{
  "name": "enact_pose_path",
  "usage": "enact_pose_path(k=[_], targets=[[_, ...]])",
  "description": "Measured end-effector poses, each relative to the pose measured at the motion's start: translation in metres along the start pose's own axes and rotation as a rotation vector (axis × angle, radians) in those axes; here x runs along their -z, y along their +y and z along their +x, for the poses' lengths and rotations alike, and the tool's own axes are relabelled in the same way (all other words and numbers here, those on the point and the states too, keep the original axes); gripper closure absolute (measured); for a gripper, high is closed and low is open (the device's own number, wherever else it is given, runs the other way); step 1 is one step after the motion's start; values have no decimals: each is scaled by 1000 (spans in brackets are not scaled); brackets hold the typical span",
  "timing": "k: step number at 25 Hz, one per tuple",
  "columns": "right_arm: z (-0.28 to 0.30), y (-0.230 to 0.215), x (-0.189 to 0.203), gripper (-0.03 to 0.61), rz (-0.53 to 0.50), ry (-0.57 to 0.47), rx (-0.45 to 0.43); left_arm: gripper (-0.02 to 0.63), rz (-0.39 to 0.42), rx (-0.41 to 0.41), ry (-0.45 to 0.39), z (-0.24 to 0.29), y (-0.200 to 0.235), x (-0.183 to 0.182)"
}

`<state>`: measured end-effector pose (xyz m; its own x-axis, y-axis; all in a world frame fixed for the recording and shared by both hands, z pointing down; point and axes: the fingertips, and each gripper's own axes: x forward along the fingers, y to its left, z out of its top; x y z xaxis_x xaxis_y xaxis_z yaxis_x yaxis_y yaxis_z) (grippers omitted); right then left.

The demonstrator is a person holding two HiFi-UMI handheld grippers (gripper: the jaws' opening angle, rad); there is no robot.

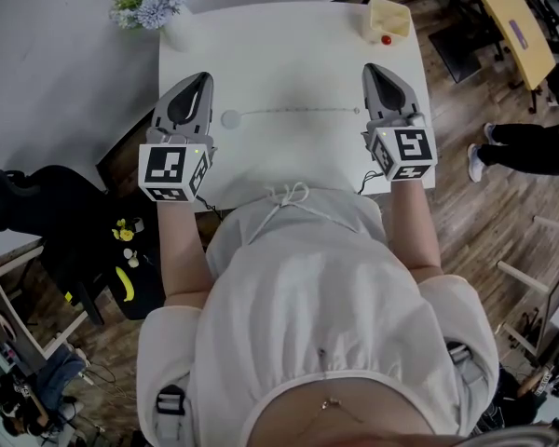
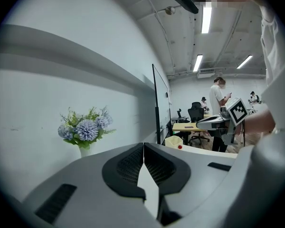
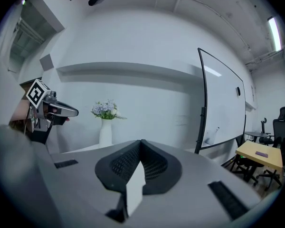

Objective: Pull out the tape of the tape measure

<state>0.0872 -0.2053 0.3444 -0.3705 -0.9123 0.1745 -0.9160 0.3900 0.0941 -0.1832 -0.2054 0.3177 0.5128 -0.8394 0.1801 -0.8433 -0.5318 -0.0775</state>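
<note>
At left, left gripper (image 1: 203,80) closed on nothing, held above a white tabletop (image 1: 289,156). Just right of it, small round white tape measure (image 1: 230,118) lying flat, thin tape (image 1: 298,111) stretched rightward across the tabletop. Probably light, smooth-cased, prone to sliding; best pinched at the case and at the flexible tape's far end. At right, right gripper (image 1: 370,71) likewise closed, empty.

Two hand-held grippers (image 1: 202,81) (image 1: 370,70), one tape measure (image 1: 230,118)

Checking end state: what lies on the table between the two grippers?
Head view: the tape measure's round case near the left gripper, its tape pulled out toward the right gripper. Both shut, empty.
</note>
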Motion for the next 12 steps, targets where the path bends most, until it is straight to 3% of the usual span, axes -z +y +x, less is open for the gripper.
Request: enact_pose_path(k=[12], targets=[[0,1,8,577,6,18,-4,591,1,9,18,4,-7,5]])
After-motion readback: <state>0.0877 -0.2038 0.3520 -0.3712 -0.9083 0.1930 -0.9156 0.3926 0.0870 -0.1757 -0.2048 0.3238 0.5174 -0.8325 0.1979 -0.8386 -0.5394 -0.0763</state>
